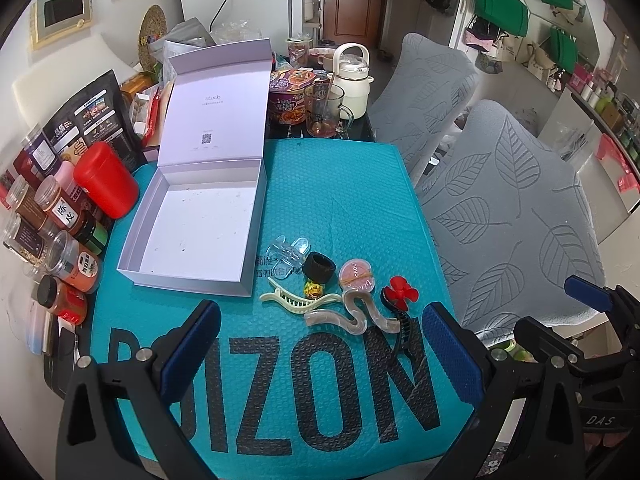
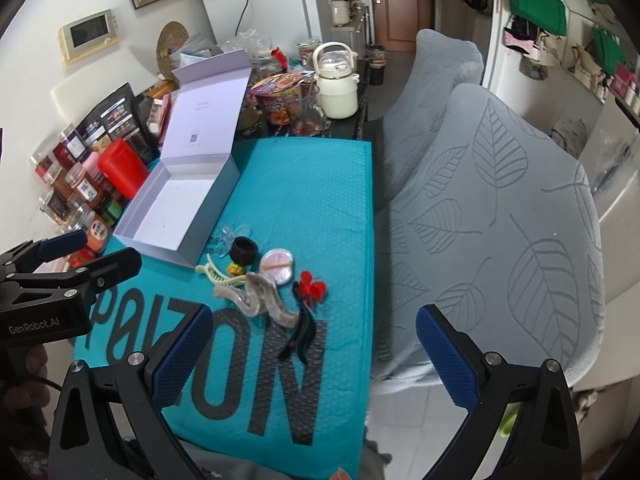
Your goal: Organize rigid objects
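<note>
Premises: a lived-in home, dining corner beside an entrance. Evidence follows. A white refrigerator [image 1: 256, 4] stands against the far wall next to a brown entry door [image 1: 356, 0]. A wall-mounted intercom panel [image 1: 64, 14] is fixed at left. Green tote bags [image 1: 502, 6] and handbags hang on the right-hand wall. Two chairs with grey leaf-pattern covers [image 1: 516, 208] line the table's right edge. Along the table's left edge stand spice jars [image 1: 52, 216]; at its far edge, an instant-noodle bowl [image 1: 290, 96], a glass mug [image 1: 326, 110] and a cream kettle [image 1: 352, 76].
</note>
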`<state>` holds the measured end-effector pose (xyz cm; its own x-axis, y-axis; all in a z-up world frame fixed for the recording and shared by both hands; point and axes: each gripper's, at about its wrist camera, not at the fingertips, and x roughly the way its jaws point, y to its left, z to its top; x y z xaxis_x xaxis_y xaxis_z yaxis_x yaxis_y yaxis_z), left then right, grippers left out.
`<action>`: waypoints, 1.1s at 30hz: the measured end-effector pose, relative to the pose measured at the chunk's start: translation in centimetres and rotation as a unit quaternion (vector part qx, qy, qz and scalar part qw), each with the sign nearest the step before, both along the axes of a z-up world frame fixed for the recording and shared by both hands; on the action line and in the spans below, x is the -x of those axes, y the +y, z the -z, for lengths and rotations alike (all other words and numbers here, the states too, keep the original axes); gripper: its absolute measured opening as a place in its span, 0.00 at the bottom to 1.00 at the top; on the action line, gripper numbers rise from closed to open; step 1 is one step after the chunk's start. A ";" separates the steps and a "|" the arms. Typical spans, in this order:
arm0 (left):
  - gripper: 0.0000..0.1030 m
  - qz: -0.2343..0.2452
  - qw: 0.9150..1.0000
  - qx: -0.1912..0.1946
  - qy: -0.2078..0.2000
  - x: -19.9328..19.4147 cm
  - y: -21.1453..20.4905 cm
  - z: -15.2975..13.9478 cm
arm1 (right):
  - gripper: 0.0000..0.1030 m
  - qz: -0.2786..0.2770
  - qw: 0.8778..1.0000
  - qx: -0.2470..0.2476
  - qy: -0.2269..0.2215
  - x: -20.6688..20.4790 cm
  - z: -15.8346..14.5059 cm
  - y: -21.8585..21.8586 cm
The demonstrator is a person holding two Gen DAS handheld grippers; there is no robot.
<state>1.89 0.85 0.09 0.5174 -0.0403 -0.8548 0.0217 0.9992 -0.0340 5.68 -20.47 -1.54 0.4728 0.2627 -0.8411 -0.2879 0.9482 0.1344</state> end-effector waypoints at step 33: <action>1.00 -0.043 0.997 0.043 0.048 0.1 -1.8 4.8 | 1.00 -0.031 0.999 -0.002 0.026 -0.2 4.4 -3.1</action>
<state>1.79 -0.96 -4.75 0.4371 -0.0745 -0.8963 -0.0710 0.9906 -0.1169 5.84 -23.52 -5.90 0.4106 0.2934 -0.8633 -0.3382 0.9283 0.1547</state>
